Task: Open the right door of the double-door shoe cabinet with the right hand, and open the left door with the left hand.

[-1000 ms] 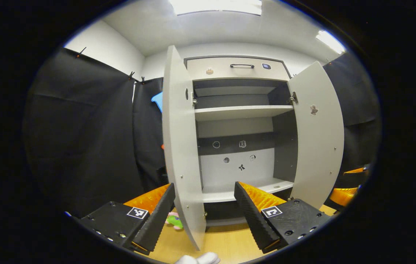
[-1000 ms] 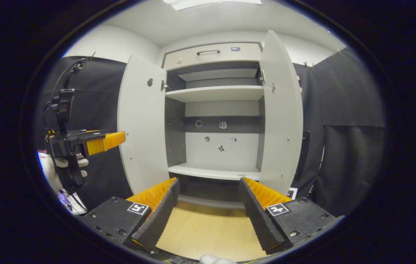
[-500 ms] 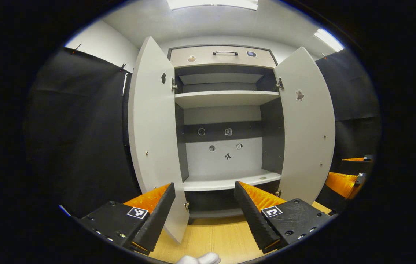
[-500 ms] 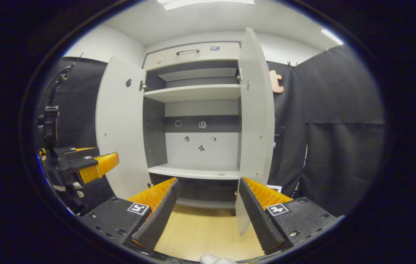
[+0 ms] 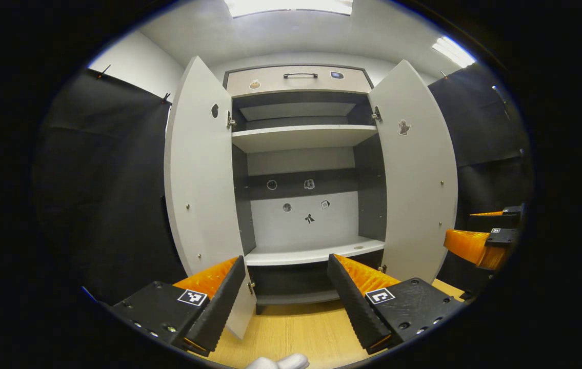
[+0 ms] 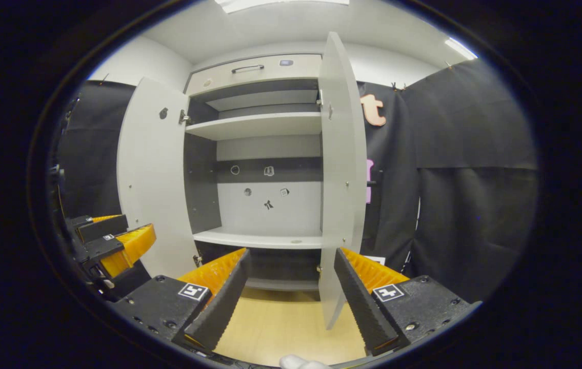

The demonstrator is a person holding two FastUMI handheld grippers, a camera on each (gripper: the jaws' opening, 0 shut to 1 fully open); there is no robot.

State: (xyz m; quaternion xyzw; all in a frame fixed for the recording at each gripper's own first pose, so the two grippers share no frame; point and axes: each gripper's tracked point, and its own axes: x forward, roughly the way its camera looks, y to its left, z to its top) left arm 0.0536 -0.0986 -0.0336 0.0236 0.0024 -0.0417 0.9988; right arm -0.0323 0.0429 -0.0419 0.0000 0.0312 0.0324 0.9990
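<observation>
Left gripper [image 5: 285,294], right gripper [image 6: 291,292] wide, empty; left door [image 5: 196,189], right door [image 6: 339,169] swung open.

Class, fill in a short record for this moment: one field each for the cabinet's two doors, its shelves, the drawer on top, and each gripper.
left door: pale grey panel, swung open
right door: pale grey panel, swung open
shelves: white upper shelf and lower shelf, both bare
top drawer: beige front with dark handle, shut
left gripper: open, holding nothing
right gripper: open, holding nothing
floor: light wood
</observation>
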